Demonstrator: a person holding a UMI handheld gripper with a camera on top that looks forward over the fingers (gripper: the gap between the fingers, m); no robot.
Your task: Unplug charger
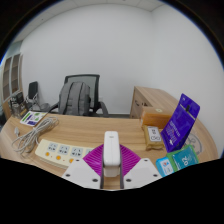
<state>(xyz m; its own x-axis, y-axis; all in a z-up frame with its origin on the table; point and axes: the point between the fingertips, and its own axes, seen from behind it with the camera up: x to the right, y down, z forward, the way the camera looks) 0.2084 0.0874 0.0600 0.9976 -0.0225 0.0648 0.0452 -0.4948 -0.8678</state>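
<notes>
The gripper (112, 172) clamps both fingers on a white charger (112, 153) standing upright above the table (90, 132). A power strip (60, 152) lies just beside it; a purple box (182, 122) leans farther along the table.

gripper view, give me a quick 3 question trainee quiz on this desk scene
1. True or false: the white charger stands upright between the fingers.
2. Which item lies on the desk beside the charger, on the office chair's side?
A. a white power strip
B. a laptop
C. a mug
3. Fill in: the purple box leans on the side of the charger away from the ____ office chair.

Key
1. True. The gripper has the charger between its pink pads; whether both press on it is unclear.
2. A, the white power strip.
3. Grey, the office chair behind the desk.
</notes>
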